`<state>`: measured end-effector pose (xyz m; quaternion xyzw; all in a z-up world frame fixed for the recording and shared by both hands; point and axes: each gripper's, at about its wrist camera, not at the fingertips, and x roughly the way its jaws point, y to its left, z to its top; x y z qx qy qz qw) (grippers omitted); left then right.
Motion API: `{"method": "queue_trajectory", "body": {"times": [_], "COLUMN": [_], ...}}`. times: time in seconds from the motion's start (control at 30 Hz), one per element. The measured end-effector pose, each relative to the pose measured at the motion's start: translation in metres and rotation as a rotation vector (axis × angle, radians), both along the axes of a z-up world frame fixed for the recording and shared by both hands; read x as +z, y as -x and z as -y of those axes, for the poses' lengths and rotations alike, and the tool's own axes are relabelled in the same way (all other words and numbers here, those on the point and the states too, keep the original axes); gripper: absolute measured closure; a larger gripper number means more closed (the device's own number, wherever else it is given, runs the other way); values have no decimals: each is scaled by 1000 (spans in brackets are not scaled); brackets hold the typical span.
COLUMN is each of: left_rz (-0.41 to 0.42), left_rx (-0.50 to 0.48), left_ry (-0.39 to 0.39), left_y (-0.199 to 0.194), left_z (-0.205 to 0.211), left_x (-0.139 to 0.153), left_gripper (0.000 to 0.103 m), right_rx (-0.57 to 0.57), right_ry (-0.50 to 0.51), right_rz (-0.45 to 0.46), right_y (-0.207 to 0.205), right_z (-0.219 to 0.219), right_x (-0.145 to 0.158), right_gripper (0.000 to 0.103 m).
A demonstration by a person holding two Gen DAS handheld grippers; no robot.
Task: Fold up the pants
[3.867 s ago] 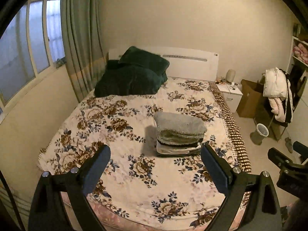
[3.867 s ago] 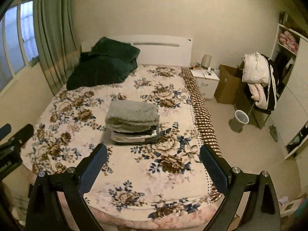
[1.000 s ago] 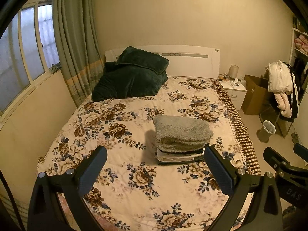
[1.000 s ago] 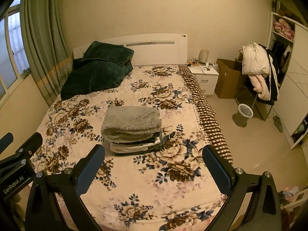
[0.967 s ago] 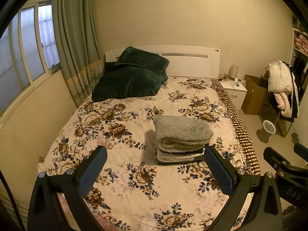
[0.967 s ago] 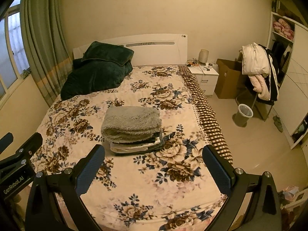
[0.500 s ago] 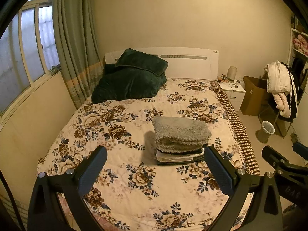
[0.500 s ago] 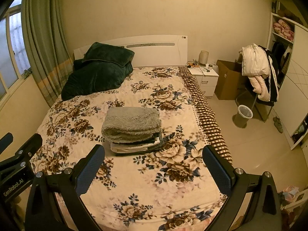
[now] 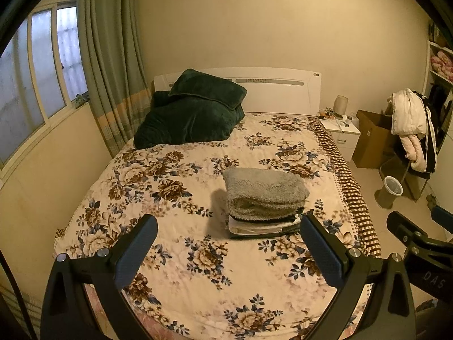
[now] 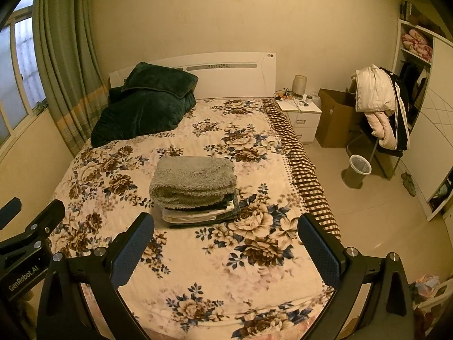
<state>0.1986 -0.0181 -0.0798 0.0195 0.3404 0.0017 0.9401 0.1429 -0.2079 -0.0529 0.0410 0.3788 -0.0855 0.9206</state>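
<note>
A stack of folded clothes [image 9: 264, 199] lies in the middle of the flowered bed [image 9: 175, 187], with fluffy grey folded pants on top and white and dark garments under it. It also shows in the right wrist view [image 10: 195, 187]. My left gripper [image 9: 228, 226] is open and empty, held above the foot of the bed, short of the stack. My right gripper [image 10: 225, 225] is open and empty, also back from the stack. Each gripper shows at the edge of the other's view.
A dark green blanket and pillow [image 9: 192, 110] lie at the head of the bed. A white nightstand [image 10: 301, 116], cardboard box [image 10: 337, 116], chair with coats [image 10: 379, 107] and bin [image 10: 358, 170] stand to the right. Curtain and window are on the left.
Both grippers have drawn back a little from the bed and risen slightly. The stack of clothes has not moved. Both stay open.
</note>
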Motion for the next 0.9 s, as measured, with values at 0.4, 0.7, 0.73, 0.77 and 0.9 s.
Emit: {"method": "queue_trajectory", "body": {"times": [0.4,0.7,0.73,0.77,0.9], "left_rz": [-2,-6,-6,-3,4], "left_rx": [11,14,16,15,14], "left_ry": [2,-1,-2,-1,-3], "left_y": [3,7,7,8,8], "left_z": [-5,-4,-5,-6,-5], "left_x": [-1,-4,-4,-5,-8], "left_gripper": [0,0,0,0,0], "right_rx": [-5,-5,-2,5,8], "right_ry": [3,-2,-2,-4,-3], "right_rz": [-4,-8,-8,-8,-7], "right_y": [9,12,14,15,17], "right_z": [-1,-2,-4,-4,-6], "right_x": [2,1,0,0,0], "right_gripper": [0,0,0,0,0]}}
